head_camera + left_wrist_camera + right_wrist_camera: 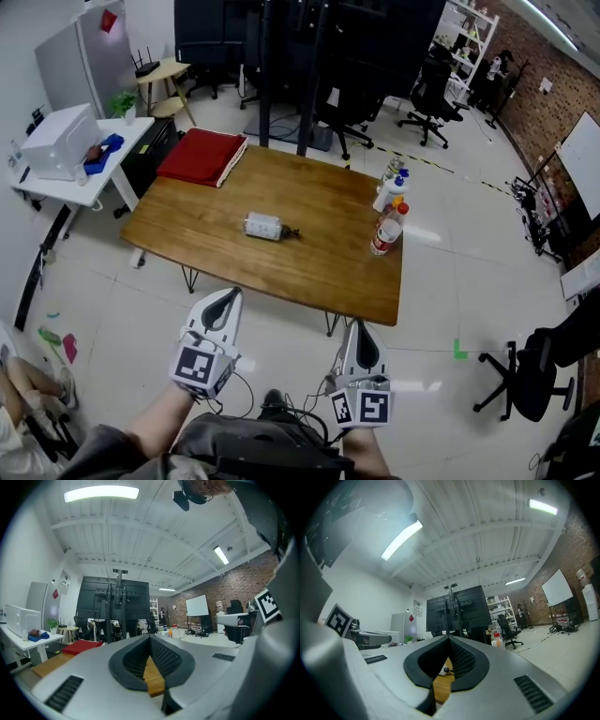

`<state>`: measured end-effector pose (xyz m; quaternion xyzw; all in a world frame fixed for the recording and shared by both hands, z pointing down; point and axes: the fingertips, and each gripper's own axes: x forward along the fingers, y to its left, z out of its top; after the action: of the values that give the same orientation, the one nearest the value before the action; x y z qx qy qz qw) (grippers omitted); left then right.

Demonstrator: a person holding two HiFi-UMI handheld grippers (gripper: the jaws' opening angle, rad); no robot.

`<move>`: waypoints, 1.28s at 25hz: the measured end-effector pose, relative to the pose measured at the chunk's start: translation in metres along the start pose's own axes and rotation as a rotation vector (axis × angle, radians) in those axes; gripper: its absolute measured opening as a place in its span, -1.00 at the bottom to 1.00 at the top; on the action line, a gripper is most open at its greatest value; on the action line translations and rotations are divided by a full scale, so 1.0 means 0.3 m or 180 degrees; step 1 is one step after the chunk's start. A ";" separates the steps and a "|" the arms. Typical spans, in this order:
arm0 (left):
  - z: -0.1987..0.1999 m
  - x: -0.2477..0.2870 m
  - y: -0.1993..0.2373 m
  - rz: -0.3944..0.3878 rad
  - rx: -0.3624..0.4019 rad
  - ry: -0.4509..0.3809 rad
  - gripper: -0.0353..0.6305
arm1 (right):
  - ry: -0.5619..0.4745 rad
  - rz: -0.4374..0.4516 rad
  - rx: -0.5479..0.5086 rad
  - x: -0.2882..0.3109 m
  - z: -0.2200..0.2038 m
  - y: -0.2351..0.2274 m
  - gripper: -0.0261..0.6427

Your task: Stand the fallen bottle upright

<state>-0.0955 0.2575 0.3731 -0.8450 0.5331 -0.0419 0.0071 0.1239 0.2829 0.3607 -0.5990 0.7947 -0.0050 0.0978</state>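
Head view: fallen bottle (263,227) on its side, centre of wooden table (319,258), untouched. Left gripper (225,302), right gripper (360,337), lower frame, short of table edge; jaws closed, empty, probably pending approach. Upright bottles (387,228) at right.

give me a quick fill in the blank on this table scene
The pale plastic bottle with a dark cap lies on its ___ on the brown wooden table.
The folded ___ cloth sits at the table's far left corner.
The left gripper and right gripper both have jaws ___.
Missing: side; red; shut.
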 end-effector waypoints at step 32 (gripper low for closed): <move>-0.175 0.816 0.395 -0.0236 0.0038 0.0303 -0.83 | 0.0259 0.0035 -0.0050 0.824 -0.184 -0.098 -0.89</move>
<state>-0.1015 -0.0124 0.4343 -0.8611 0.5009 -0.0854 -0.0147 0.0778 0.0329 0.3816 -0.5947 0.8013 -0.0226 0.0607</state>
